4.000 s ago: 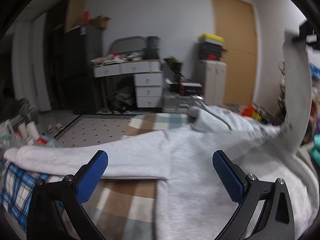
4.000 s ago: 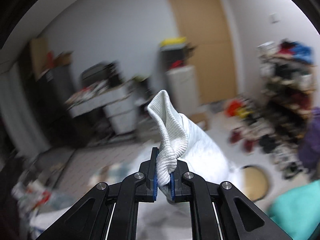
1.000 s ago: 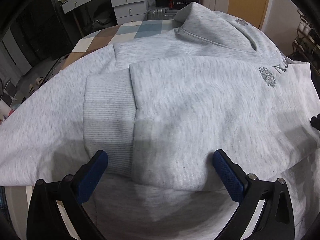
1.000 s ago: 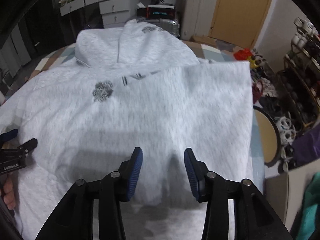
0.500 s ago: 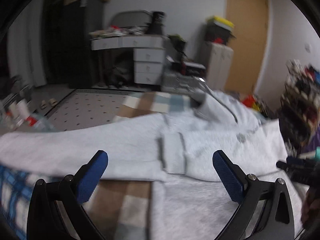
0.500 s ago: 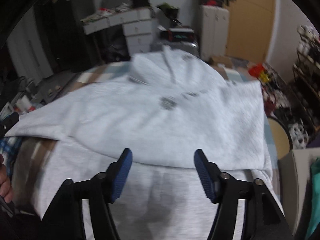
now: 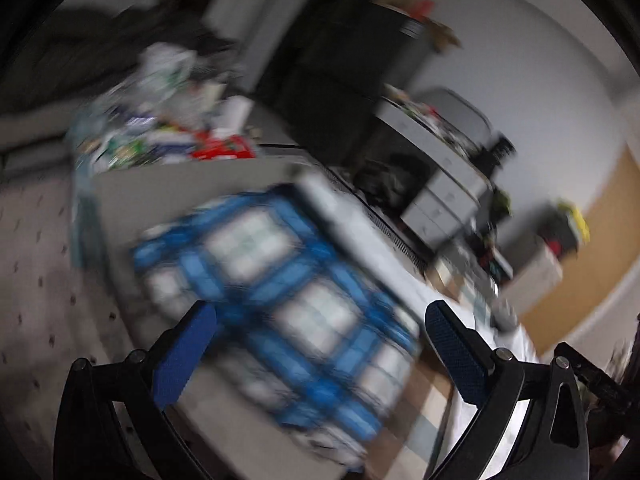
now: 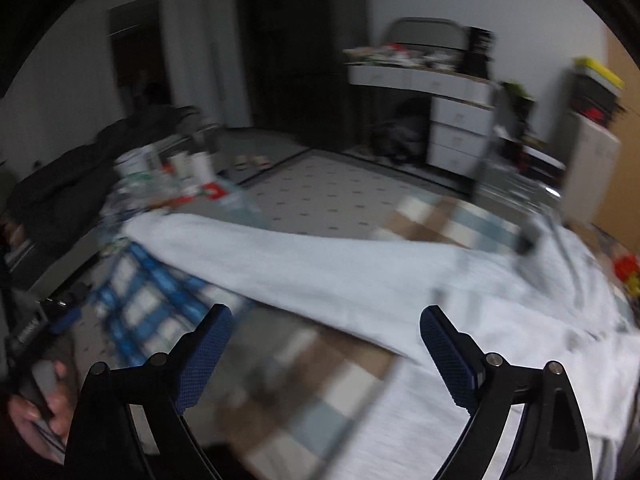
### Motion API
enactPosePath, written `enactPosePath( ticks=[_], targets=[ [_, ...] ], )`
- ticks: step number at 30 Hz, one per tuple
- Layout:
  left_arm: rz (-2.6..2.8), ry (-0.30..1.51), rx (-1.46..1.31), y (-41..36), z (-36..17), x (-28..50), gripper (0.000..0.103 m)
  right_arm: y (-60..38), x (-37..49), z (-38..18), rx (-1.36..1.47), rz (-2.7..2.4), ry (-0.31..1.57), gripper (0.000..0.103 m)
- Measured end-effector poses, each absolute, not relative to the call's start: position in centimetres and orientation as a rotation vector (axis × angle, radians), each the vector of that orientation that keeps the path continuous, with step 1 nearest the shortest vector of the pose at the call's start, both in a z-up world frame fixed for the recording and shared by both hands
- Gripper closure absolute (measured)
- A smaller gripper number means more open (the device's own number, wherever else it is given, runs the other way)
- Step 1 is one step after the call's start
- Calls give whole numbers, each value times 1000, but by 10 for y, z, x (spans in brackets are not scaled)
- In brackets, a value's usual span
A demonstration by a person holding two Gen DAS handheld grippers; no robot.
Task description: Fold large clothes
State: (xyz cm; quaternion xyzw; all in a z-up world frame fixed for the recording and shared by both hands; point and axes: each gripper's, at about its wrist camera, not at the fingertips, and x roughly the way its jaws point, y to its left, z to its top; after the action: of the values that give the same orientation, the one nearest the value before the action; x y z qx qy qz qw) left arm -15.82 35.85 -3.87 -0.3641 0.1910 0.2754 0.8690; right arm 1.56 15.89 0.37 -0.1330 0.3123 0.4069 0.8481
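The pale grey hoodie (image 8: pixel 520 320) lies on the checked tablecloth (image 8: pixel 320 392), its body at the right of the right wrist view. One long sleeve (image 8: pixel 280 256) stretches left across the table. My right gripper (image 8: pixel 326 316) hovers above the cloth just in front of that sleeve; its jaws are opening wide and hold nothing. My left gripper (image 7: pixel 320 316) is open and empty, rolled to one side over a blue plaid cloth (image 7: pixel 280 288) at the table's left end. In the right wrist view a hand (image 8: pixel 40 408) holds that left gripper (image 8: pixel 52 320) at the far left. The left view is heavily blurred.
Bottles and packets (image 8: pixel 172 176) crowd the far left end of the table. Beyond lie a dotted rug (image 8: pixel 340 196), a white desk with drawers (image 8: pixel 452 120) and a dark wardrobe (image 8: pixel 304 60). The blue plaid cloth (image 8: pixel 140 312) hangs at the table's left corner.
Both views have swung left, away from the hoodie's body. The right jaws have spread much wider. The left view has rolled and now faces the blue plaid cloth.
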Motion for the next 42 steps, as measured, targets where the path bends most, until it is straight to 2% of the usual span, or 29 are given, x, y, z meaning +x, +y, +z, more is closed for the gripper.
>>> enactPosePath(
  ticks=[8, 11, 15, 17, 19, 22, 32, 42],
  targets=[
    [635, 431, -837, 401, -76, -178, 1, 335, -40, -35, -544, 1046, 641, 8],
    [646, 428, -864, 413, -85, -188, 1, 372, -53, -51, -642, 1076, 606, 9],
    [657, 434, -891, 417, -88, -210, 1, 406, -57, -64, -622, 1133, 649, 10],
    [657, 435, -921, 421, -93, -217, 1, 418, -56, -67, -622, 1115, 661, 24],
    [666, 438, -933, 422, -94, -220, 1, 428, -45, -74, -621, 1044, 720, 74],
    [682, 438, -919, 423, -93, -220, 1, 417, -24, -67, -499, 1042, 797, 86],
    [642, 424, -844, 404, -75, -202, 1, 319, 7, 22, -164, 1016, 661, 88],
    [509, 392, -576, 326, -22, -130, 1, 77, 82, 109, 205, 694, 479, 90]
  ],
)
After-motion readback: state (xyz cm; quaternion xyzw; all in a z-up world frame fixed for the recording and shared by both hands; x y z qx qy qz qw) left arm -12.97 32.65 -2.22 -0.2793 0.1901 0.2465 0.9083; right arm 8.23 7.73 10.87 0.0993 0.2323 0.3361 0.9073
